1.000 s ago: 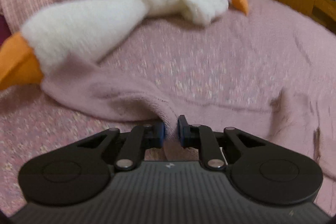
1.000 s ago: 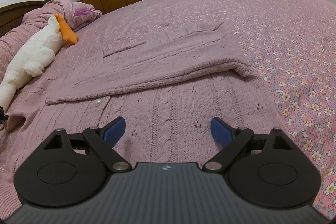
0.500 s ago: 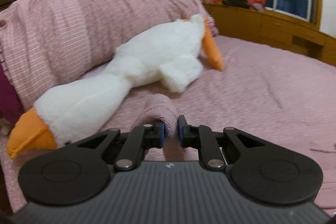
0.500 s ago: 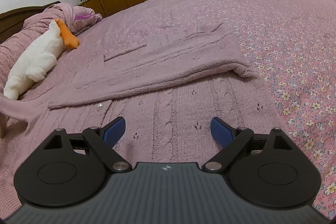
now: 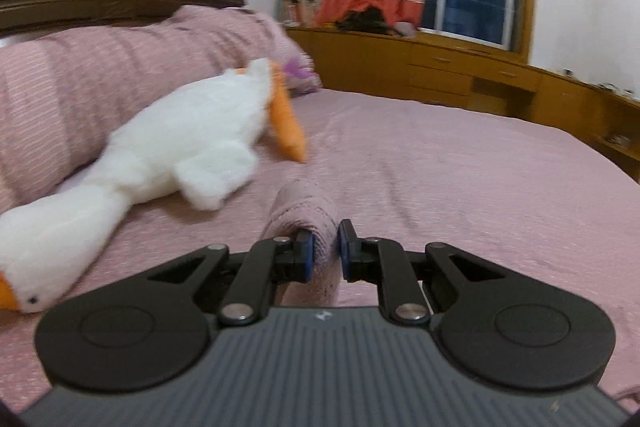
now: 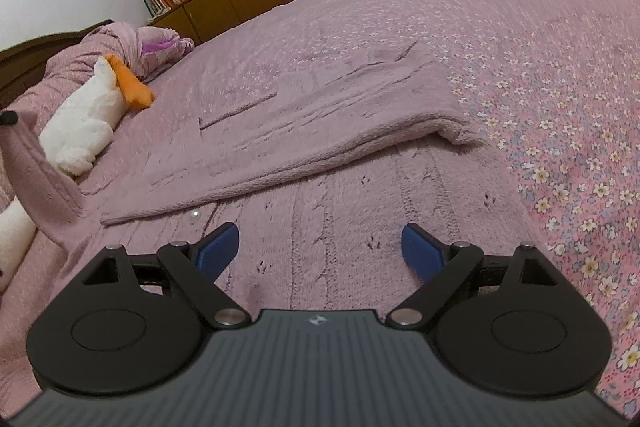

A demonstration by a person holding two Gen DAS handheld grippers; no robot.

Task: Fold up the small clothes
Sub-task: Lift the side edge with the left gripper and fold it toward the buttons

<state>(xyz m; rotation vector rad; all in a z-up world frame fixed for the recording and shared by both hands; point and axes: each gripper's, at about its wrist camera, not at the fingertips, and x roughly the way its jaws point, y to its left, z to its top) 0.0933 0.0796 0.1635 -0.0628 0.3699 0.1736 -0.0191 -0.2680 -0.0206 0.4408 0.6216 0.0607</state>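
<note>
Pinching a bunched sleeve of the pink sweater, the left claw holds it raised beside the toy goose; the knit may slip out or stretch. The right claw hangs spread apart above the sweater's half-folded body on the bed.

Plush goose blurred, beak cut off left.
</note>
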